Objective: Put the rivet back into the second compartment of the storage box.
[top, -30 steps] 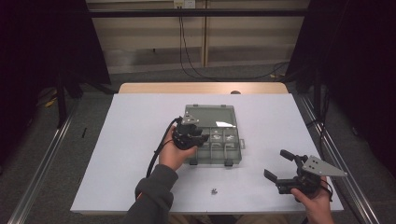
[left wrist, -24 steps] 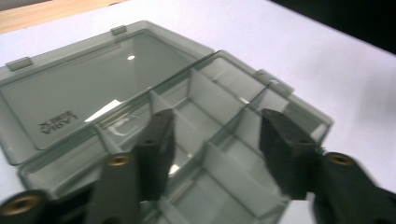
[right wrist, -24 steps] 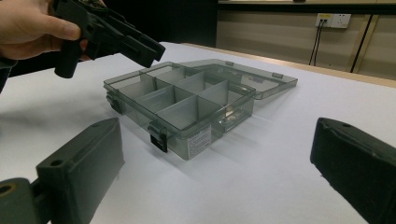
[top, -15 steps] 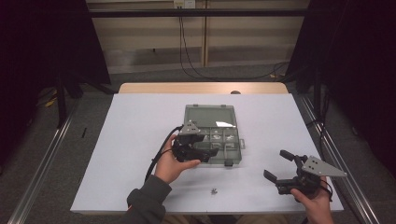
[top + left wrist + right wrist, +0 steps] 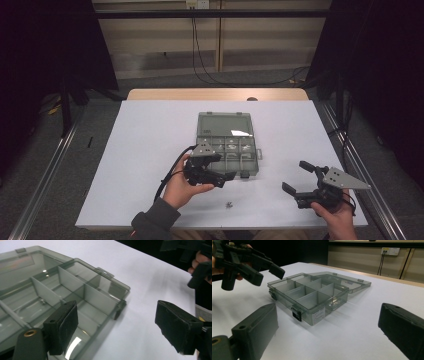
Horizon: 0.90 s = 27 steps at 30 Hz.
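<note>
Near the box's front corner: we see the left hand-held gripper [image 5: 220,176], jaws spread with nothing between them; they have just been opening.
Left hand-held gripper view: one pad hangs over the front compartments, the other over bare worktop [image 5: 150,285]; we make out a small metal part lying in one compartment, which the high view leaves too small to tell.
Right hand-held gripper: [image 5: 299,179] released, jaws wide and empty, near the worktop's front right edge, well apart from the box.
Right hand-held gripper view: we see the box side-on, a white label on its near wall and two dark latches on the front, details the high view does not give; the left hand-held gripper hovers at the far left, above the box's corner.
Organizer box: [image 5: 227,147] smoky clear plastic, mid-worktop, lid laid flat open behind the tray.
High view extra: a small screw [image 5: 229,204] lies loose on the worktop, in front of the box and between the two hands.
Count: two hand-held grippers, one box, one loose screw; eight compartments, in two rows of four.
Change: a second ago the left hand-held gripper sat over the box's left compartments; now it has drawn back toward the person and a little rightward, off the front edge. The right one has kept its place.
</note>
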{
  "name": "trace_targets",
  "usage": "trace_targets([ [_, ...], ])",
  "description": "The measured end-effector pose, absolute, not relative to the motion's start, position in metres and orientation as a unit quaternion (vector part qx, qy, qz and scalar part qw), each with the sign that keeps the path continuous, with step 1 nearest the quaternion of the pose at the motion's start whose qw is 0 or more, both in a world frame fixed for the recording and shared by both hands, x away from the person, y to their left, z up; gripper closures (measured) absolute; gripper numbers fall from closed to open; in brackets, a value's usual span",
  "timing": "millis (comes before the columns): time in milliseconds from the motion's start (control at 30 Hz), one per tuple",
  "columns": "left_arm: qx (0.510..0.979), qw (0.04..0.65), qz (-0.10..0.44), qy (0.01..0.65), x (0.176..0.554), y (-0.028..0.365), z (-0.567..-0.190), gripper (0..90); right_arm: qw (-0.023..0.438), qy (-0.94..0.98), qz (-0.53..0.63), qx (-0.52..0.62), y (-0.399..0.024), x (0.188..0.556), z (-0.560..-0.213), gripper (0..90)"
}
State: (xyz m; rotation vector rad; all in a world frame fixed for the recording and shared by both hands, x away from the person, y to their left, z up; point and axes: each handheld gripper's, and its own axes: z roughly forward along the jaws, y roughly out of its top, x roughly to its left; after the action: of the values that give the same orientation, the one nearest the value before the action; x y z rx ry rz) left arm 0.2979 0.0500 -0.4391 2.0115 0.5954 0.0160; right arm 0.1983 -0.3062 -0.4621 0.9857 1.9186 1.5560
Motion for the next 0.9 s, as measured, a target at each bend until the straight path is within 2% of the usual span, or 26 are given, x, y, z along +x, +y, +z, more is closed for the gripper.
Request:
trace_targets([
  [333,0.843,0.490,-0.007,0.222,0.280,0.049,-0.447,18.1,0.238,0.699,0.569,0.361,-0.306,0.198,-0.462,2.5],
  [900,0.857,0.467,-0.013,0.219,0.267,0.057,-0.464,18.1,0.238,0.698,0.570,0.361,-0.306,0.198,-0.462,2.6],
])
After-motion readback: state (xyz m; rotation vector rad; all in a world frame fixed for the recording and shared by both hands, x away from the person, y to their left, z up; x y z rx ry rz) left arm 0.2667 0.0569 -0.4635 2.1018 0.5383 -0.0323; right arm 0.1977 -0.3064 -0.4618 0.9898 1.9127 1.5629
